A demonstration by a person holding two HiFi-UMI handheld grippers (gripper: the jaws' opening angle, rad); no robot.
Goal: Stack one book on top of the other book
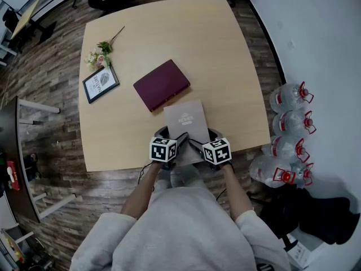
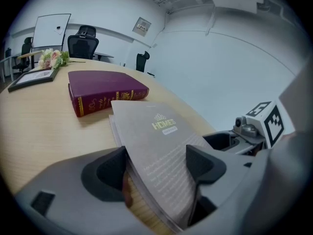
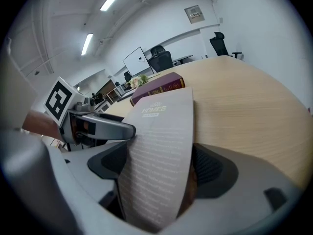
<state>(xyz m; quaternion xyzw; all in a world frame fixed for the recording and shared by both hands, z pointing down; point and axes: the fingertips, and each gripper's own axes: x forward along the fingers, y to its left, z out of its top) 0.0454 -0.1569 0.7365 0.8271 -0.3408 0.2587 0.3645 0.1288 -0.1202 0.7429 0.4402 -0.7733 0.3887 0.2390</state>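
The red book (image 1: pixel 162 84) is the thing to aim for. It lies flat on the table (image 1: pixel 237 49), straight ahead of the two grippers and a little to the left. Its long side runs on a slant, from near-left to far-right.

The gray book (image 1: pixel 187 117) lies just on the near side of the red book. Its far corner comes right up beside the red book (I cannot tell if they touch). Its long side points away from the person, so it does not line up with the red book. I think it will need a small turn to the left as well as a lift and a push forward.

The left gripper (image 2: pixel 157 168) is pinching the near end of the gray book, one jaw above the cover and one below. The right gripper (image 3: pixel 161 166) pinches that same end, just to the right of it. The pages bend a bit between the jaws. The left gripper is the one closer to the red book.

Both arms reach forward from the body, close together, with the grippers side by side on the near side of the red book, by the table edge.
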